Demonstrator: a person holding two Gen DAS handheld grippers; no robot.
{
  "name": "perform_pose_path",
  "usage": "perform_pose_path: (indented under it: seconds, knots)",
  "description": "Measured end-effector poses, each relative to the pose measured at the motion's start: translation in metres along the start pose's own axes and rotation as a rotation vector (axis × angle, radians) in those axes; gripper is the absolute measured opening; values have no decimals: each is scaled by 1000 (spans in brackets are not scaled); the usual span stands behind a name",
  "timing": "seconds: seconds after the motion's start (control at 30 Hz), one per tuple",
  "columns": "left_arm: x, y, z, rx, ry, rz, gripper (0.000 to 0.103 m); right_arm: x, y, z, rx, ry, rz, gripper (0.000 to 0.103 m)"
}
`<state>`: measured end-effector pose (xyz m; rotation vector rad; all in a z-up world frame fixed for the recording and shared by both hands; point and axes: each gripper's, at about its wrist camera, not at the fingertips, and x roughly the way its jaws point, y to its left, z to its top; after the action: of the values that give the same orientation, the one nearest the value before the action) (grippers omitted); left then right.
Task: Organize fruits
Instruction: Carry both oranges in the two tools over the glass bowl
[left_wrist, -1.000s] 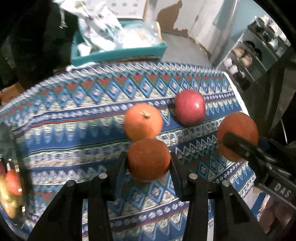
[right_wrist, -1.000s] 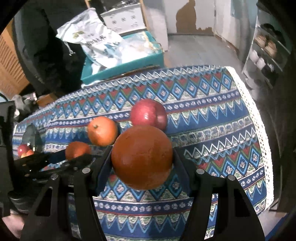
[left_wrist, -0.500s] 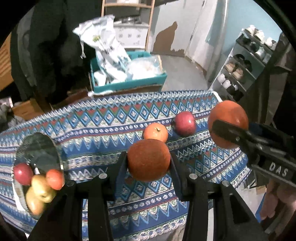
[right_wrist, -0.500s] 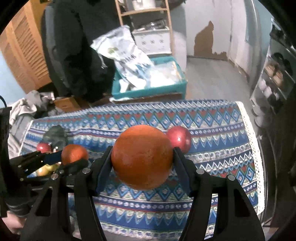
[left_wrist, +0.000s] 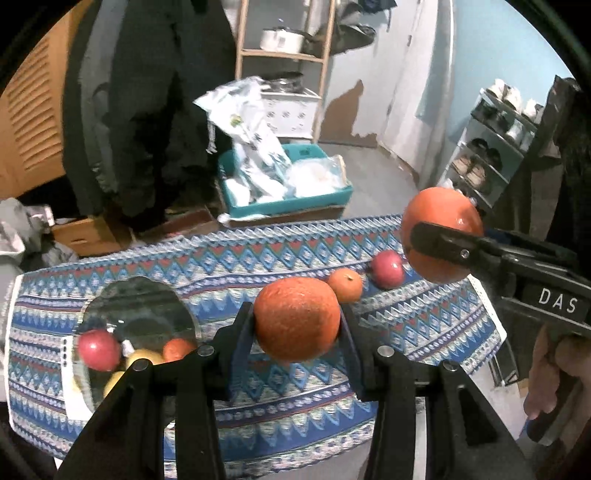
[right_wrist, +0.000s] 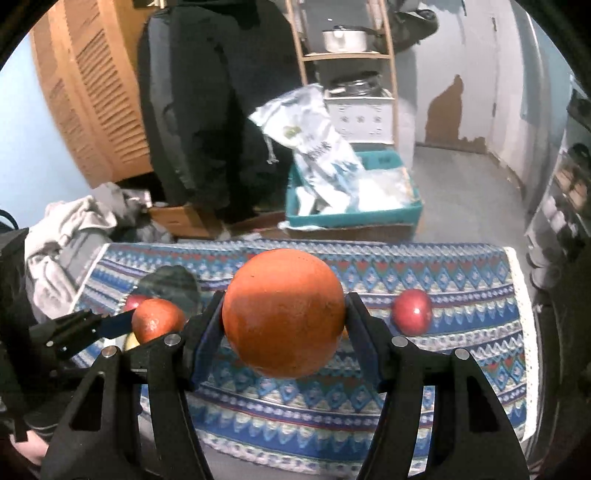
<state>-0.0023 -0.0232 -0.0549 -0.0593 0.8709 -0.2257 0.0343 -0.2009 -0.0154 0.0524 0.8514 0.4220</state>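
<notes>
With 1 orange clamped in the left gripper and 1 larger orange in the right gripper, both carried high above the table, a slip from the narrow pads is judged likely to send a fruit rolling off the edge.

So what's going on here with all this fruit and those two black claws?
A person is sorting fruit with a hand-held claw in each hand. The left claw grips an orange, the right claw grips a bigger orange, both held above the patterned tablecloth. A small orange and a red apple sit on the cloth. A glass bowl holds other fruit.
</notes>
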Motion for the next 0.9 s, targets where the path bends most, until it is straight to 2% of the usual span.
perform_pose_path:
  seconds: [0.47, 0.9]
  knots:
    - [-13, 68, -2, -126, -9, 15, 45, 39, 61, 12, -54, 35, 65, 63]
    - [11, 134, -7, -238, 35, 82, 45, 104, 110, 12, -106, 118, 134, 63]
